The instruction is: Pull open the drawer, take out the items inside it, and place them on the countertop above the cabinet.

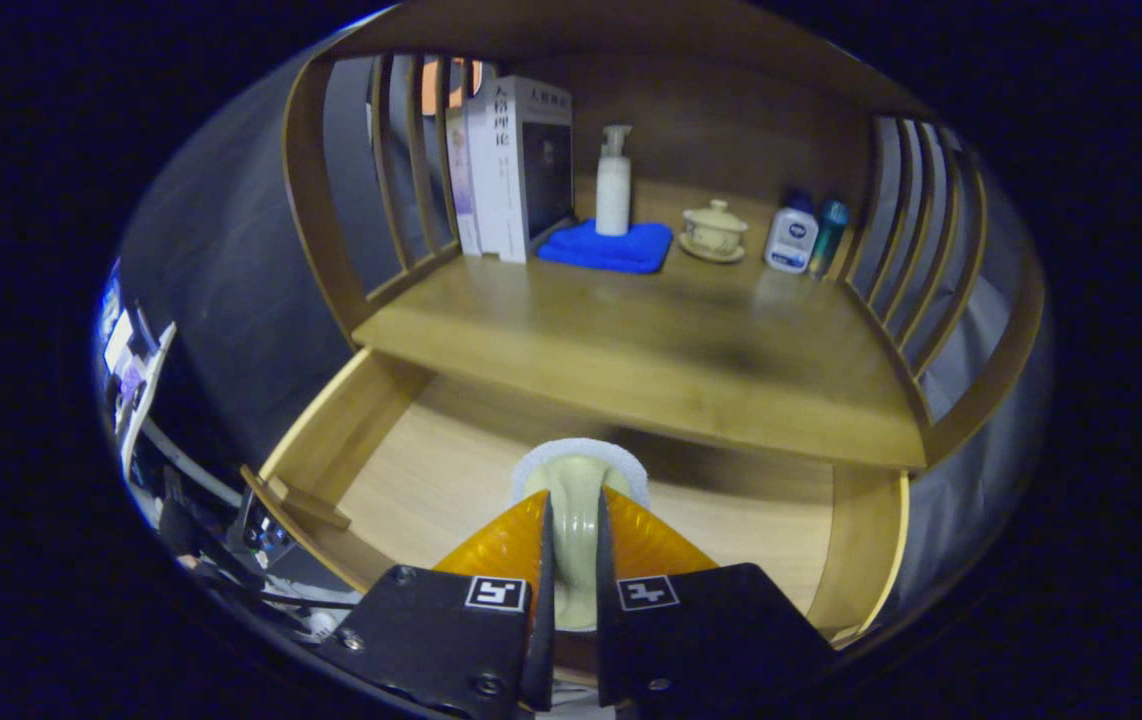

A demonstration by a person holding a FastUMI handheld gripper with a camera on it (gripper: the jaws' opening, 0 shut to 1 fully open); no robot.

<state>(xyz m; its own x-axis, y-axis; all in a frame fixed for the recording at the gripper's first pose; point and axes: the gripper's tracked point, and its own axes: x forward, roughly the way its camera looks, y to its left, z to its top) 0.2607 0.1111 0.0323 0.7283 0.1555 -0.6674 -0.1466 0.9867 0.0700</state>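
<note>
Pinching a pale, cream-coloured item between its two fingers, the gripper sits nearly closed above the pulled-out drawer, both fingers pressing on the item's narrow body from either side. The item has a smooth, glossy stem that widens at the far end into a rounded head edged with a white, slightly rough-looking ring; it may be a small brush, sponge-tipped scrubber or ceramic piece, though the close fisheye angle makes that hard to settle. It looks light and stiff in the stem, and the shiny surface suggests it could slip if the squeeze loosens, so holding it at the waist where the fingers now grip seems the sound choice, keeping the heavier head just beyond the fingertips. The head hangs over the drawer's bare wooden floor, not far below the front lip of the countertop. That countertop lies ahead and above, with a broad open stretch of wood in front of a row of things at the back: books, a white pump bottle standing on a folded blue cloth, a lidded cup on a saucer and two small bottles. The open stretch near the front edge looks the safest landing place, well apart from the fragile cup. If the white ring is soft it should cushion the set-down.
</note>
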